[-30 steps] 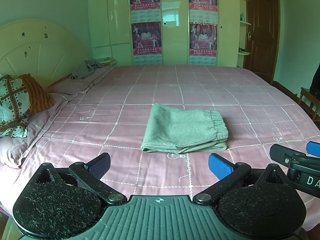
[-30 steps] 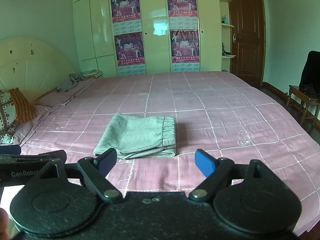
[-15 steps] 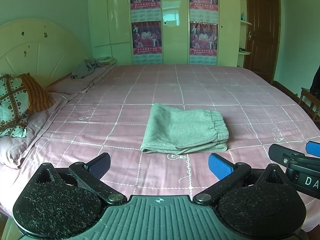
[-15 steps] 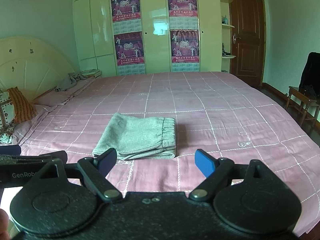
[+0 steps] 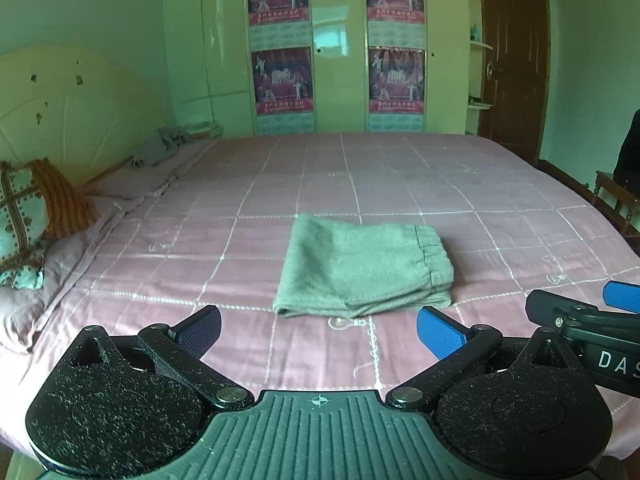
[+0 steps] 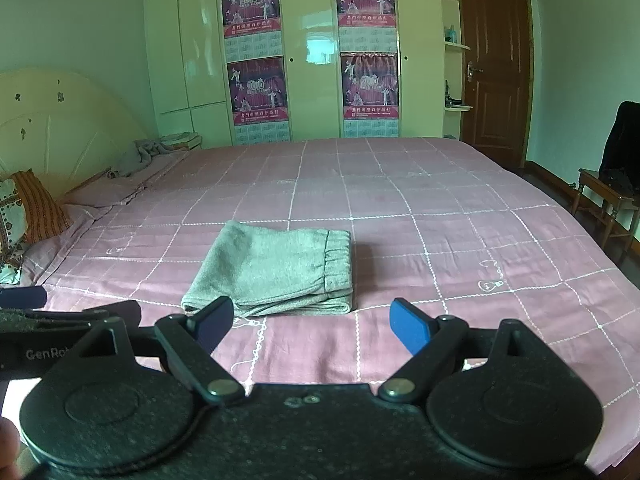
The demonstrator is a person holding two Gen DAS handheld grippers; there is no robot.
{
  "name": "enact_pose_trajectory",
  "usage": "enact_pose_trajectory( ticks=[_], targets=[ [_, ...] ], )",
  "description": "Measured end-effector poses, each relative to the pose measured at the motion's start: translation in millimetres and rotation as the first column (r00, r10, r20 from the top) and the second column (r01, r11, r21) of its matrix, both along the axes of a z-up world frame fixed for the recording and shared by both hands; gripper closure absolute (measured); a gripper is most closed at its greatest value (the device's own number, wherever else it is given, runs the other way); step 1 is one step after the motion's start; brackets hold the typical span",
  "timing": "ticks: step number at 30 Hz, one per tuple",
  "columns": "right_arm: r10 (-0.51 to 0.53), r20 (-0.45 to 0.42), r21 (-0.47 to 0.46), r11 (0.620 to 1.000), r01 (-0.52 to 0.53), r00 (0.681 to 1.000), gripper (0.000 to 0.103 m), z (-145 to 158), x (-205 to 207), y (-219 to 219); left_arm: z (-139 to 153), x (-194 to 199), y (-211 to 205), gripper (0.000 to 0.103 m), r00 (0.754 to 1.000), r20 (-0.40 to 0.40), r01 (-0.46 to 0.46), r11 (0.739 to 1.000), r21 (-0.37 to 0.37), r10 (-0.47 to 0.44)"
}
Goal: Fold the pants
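Note:
The grey pants (image 5: 360, 268) lie folded into a flat rectangle on the pink checked bed (image 5: 360, 176), elastic waistband to the right. They also show in the right wrist view (image 6: 276, 272). My left gripper (image 5: 318, 330) is open and empty, held above the bed's near edge, short of the pants. My right gripper (image 6: 310, 320) is open and empty, also just short of the pants. The right gripper shows at the right edge of the left wrist view (image 5: 580, 316); the left gripper shows at the left edge of the right wrist view (image 6: 60, 312).
Patterned pillows (image 5: 28, 216) lie at the left by the headboard (image 5: 60, 108). A grey cloth (image 5: 160, 148) lies at the bed's far left corner. Wardrobes with posters (image 5: 336, 48) stand behind. A door (image 5: 512, 60) and a wooden chair (image 6: 608, 196) are on the right.
Both grippers have drifted very slightly; the pants sit marginally lower and nearer in the views. Nothing was taken hold of or let go.

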State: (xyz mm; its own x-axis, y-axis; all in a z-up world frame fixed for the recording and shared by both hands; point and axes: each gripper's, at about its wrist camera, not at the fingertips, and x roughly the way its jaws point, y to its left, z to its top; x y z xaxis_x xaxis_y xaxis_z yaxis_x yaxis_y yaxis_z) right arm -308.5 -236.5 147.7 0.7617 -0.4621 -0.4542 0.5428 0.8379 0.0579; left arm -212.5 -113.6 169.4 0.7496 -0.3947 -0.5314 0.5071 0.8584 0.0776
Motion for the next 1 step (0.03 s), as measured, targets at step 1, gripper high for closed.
enact_pose_trajectory(
  ticks=[1],
  targets=[
    [-0.001,0.002,0.005,1.0,0.001,1.0,0.018,0.1,0.9,-2.2,-0.7,2.7,-2.4,0.0,1.0,0.001,0.003,1.0,0.001,-0.003]
  ],
)
